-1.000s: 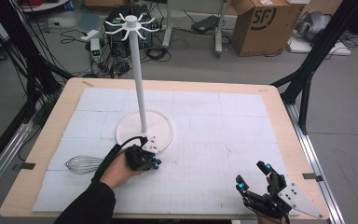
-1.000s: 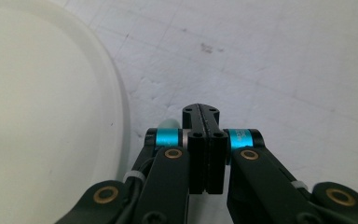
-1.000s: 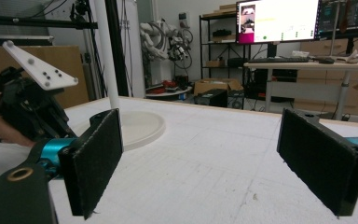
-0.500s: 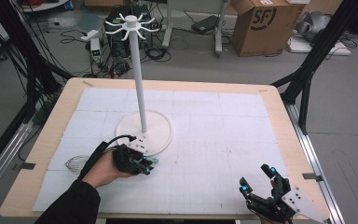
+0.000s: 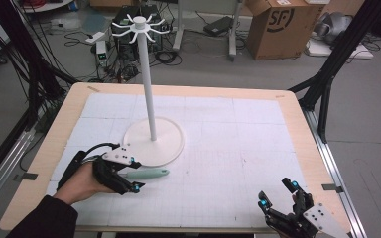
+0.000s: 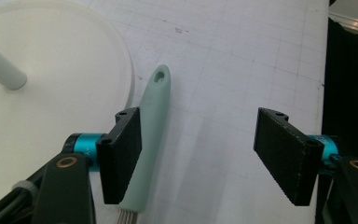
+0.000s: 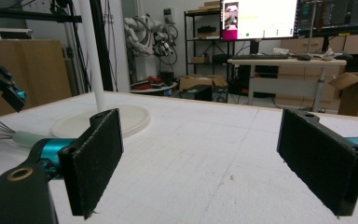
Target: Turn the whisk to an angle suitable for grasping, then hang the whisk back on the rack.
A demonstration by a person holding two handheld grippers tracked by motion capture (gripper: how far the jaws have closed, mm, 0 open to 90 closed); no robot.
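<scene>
Hovering over the whisk (image 5: 146, 173), the left gripper (image 5: 129, 182) sits at the near left of the table (image 5: 238, 94), jaws spread wide. In the left gripper view (image 6: 200, 156) the whisk's mint handle runs up under the left-hand jaw, partly hidden by it; whether the pad touches it, can't tell. The other jaw is well apart from the handle, nothing between the pads but white mat (image 6: 242, 51). Handle end with its hang hole points away from the camera and lies just beside the rim of the stand (image 6: 51, 93) base. Wire ends of the whisk just peek out at the bottom of that view.

High view: whisk lies flat on the mat (image 5: 228, 139), handle pointing right, just in front of the stand (image 5: 151, 99) base, wire end hidden under the hand (image 5: 82, 181). Stand is upright, round base, hooks at the top.

Right gripper (image 5: 283, 201) is at the near right edge of the table, well apart from whisk and stand. Jaws wide too, holding nothing; in the right gripper view (image 7: 223, 163) only bare mat (image 7: 205, 154) lies between them. That view also catches the whisk (image 7: 9, 133) at far left, wires and handle on the mat, and the stand (image 7: 102, 116) behind it.
</scene>
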